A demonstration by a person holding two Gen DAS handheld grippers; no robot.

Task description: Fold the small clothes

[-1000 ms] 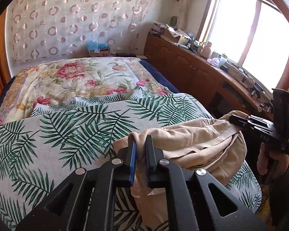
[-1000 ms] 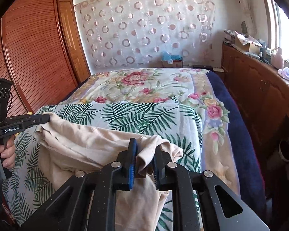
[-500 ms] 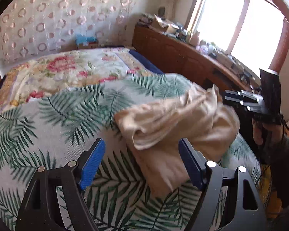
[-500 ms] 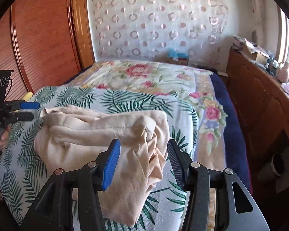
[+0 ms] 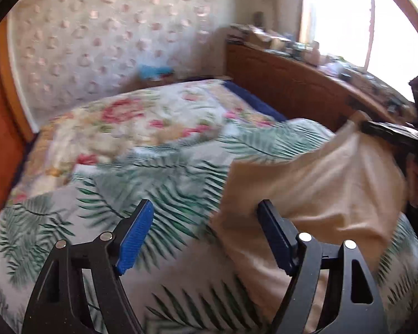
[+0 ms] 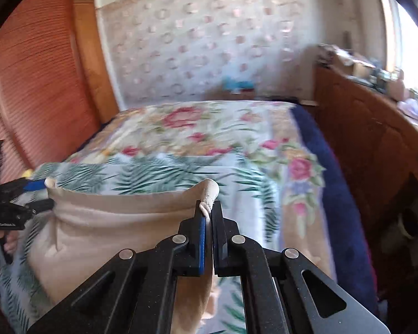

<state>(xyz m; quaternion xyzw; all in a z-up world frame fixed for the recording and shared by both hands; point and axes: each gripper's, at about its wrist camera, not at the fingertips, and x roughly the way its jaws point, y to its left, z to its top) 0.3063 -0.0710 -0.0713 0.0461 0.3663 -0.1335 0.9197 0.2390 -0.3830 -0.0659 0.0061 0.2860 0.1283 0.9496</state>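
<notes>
While right tongs (image 6: 208, 217) pinch beige garment (image 6: 111, 222) corner; left tongs (image 5: 206, 239) gape beside it

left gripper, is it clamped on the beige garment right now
No, the left gripper stands wide open, its blue pads apart, with the beige garment only beside its right finger.

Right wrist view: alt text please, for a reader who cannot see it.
The right gripper is shut on a corner of a beige garment, lifting it over a bed with a palm-leaf cover. The open left gripper sits at the opposite corner.
</notes>
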